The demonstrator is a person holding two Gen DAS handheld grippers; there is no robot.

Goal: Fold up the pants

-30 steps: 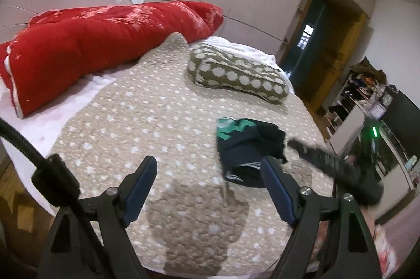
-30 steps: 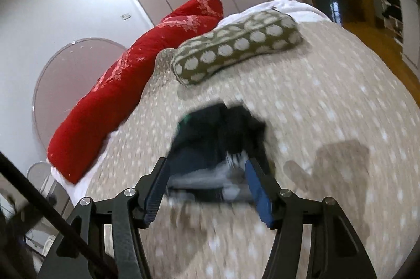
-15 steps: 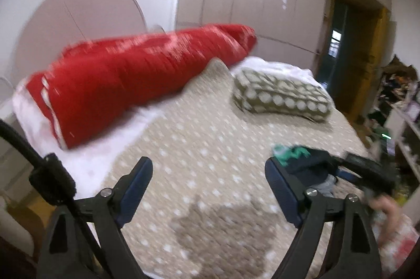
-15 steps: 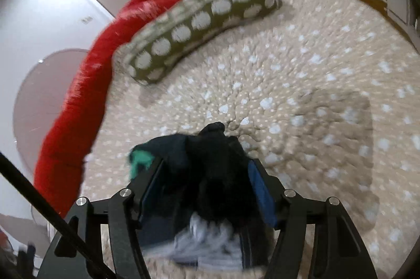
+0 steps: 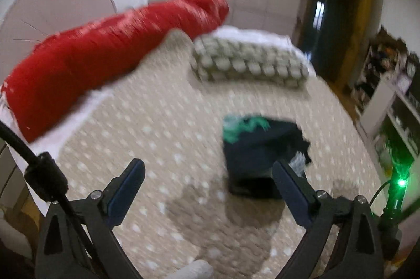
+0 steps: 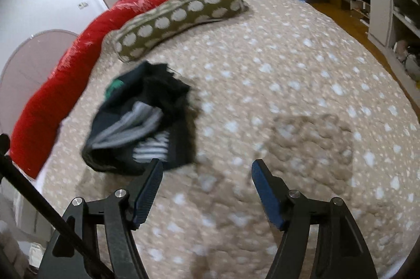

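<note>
Two views: left wrist first, then right wrist.
Left wrist, gripper pose: the left gripper (image 5: 207, 189) hangs above the bedspread (image 5: 157, 126), looking down along the bed, fingers spread wide with nothing between them.
Left wrist, pants: the pants (image 5: 260, 147) lie in a dark bunched heap on the bedspread (a green patch at the far edge), just ahead of the right finger (image 5: 291, 189) and off the gap's centre; contact cannot be told through the blur.
Left wrist, writing: none readable, the frame is smeared.
Left wrist, surroundings: a red duvet (image 5: 105, 53) lies along the far left, a dotted pillow (image 5: 249, 63) beyond the pants.
Right wrist, gripper pose: the right gripper (image 6: 206, 187) is held over the bedspread (image 6: 302, 74), fingers wide apart and empty.
Right wrist, pants: the pants (image 6: 147, 118), crumpled with grey stripes showing, sit ahead and left of the left finger (image 6: 147, 192), outside the gap.
Right wrist, writing: none legible.
Right wrist, surroundings: dotted pillow (image 6: 181, 16) and red duvet (image 6: 86, 53) lie beyond.
</note>
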